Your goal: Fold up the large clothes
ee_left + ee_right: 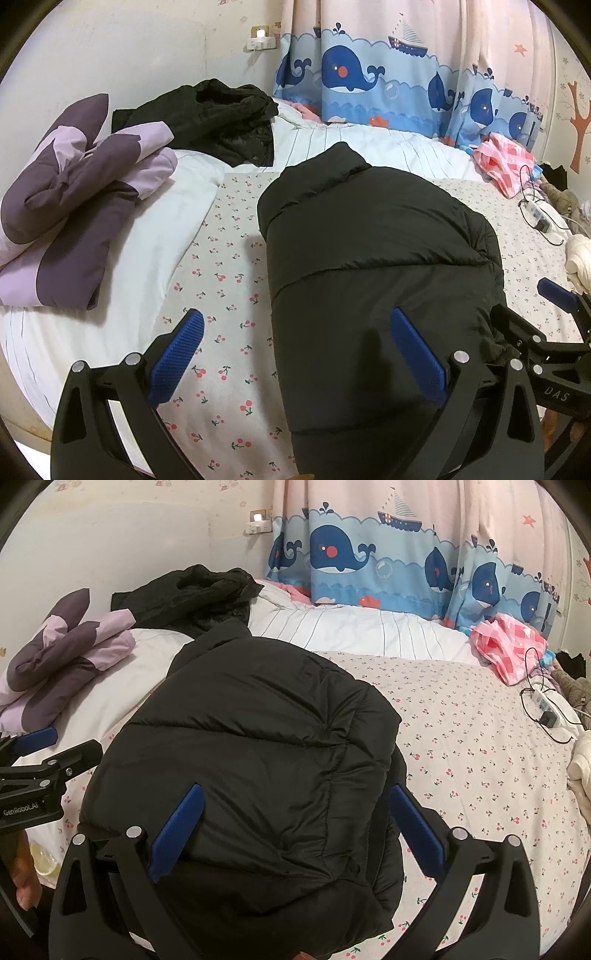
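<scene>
The black jacket lies at frame centre on the cherry sheet, already folded into a narrow bundle. Left gripper and right gripper both gape wide, holding nothing. Probably one last fold remains; another dark garment waits unfolded at upper left.

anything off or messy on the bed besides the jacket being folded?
Yes. A second black garment lies crumpled and unfolded at the far left, behind the purple folded quilt. A power strip with a tangled cord sits on the sheet at the right edge, near a bunched pink cloth. The black puffer jacket itself looks neatly folded.
</scene>
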Available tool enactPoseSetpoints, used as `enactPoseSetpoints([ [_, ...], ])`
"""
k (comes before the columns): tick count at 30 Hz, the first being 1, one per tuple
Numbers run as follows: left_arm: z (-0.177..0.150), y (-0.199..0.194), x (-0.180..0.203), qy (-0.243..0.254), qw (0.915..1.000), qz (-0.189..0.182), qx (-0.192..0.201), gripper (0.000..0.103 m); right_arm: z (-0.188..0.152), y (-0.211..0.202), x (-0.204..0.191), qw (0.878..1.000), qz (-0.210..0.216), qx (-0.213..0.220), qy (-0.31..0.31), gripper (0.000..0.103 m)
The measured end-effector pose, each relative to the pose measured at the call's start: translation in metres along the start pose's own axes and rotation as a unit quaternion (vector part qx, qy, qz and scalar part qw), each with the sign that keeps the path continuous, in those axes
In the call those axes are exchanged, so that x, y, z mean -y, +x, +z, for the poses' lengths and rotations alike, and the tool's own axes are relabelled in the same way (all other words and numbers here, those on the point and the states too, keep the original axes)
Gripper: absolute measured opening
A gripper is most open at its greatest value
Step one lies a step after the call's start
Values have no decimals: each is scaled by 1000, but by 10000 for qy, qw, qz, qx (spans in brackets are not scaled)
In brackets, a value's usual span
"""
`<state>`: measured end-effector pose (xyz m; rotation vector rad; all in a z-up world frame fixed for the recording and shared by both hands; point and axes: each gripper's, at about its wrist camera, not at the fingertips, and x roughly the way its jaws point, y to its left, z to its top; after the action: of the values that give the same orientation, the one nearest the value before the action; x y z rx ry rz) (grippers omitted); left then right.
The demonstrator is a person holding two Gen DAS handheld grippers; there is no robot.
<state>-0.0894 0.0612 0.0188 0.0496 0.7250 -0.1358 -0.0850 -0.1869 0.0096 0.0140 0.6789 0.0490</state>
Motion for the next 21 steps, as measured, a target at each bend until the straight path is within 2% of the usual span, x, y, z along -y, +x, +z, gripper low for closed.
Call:
enactPoseSetpoints([
  [21,-3,3,6,62,9999,-84,-47,96,-3,8,7,9997,-136,-164,120,97],
])
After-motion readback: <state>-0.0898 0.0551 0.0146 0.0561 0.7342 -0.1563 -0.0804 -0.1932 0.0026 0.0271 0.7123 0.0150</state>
